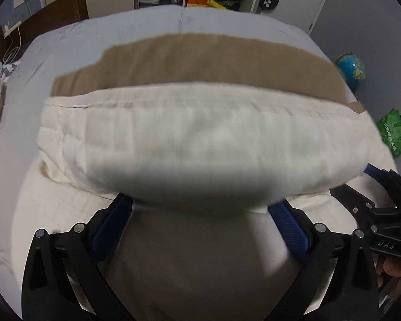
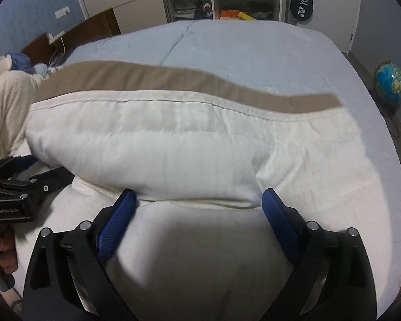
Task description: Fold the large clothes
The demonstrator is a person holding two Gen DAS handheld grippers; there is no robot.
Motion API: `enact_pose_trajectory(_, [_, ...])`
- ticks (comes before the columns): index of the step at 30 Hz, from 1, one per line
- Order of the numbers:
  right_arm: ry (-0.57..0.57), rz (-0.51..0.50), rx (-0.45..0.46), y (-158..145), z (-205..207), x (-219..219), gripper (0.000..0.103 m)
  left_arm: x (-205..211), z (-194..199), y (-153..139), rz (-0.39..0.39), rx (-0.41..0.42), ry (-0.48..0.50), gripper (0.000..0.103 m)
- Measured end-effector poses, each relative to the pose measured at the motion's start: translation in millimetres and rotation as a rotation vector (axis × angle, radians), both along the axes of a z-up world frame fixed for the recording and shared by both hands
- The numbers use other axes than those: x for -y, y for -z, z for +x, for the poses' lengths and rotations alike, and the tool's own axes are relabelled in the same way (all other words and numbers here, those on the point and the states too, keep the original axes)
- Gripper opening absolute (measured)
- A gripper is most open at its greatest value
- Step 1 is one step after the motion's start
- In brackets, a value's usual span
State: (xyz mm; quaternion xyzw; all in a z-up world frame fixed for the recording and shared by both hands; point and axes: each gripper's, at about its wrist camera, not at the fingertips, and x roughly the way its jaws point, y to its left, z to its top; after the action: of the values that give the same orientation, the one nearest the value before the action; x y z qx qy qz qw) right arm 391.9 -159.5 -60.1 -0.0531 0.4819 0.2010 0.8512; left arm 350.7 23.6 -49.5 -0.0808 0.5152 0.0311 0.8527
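A large cream garment (image 1: 200,133) with a wide tan band (image 1: 200,58) lies across the pale blue bed (image 1: 147,24). Its near part is doubled over into a thick, blurred fold. My left gripper (image 1: 203,206) stands open just below that fold, whose edge covers its blue fingertips (image 1: 120,211). In the right wrist view the same cream garment (image 2: 173,147) and tan band (image 2: 147,77) stretch across the bed (image 2: 254,53). My right gripper (image 2: 199,198) is open too, its blue fingers (image 2: 275,214) wide apart at the fold's near edge. No pad presses on the cloth.
A knitted cream garment (image 2: 5,101) is heaped at the bed's left by a brown headboard (image 2: 93,26). A globe (image 2: 390,83) and a green bag (image 1: 394,133) sit on the floor to the right. Open wardrobe shelves (image 2: 214,5) stand behind the bed.
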Motion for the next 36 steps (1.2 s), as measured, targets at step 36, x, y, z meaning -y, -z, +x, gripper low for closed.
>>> enact_pose_trajectory(36, [-0.037,0.093,0.165,-55.7,19.2,-21.3,0.094,-35.4,5.0,-64.7,-0.065,0.206,-0.017,0.094])
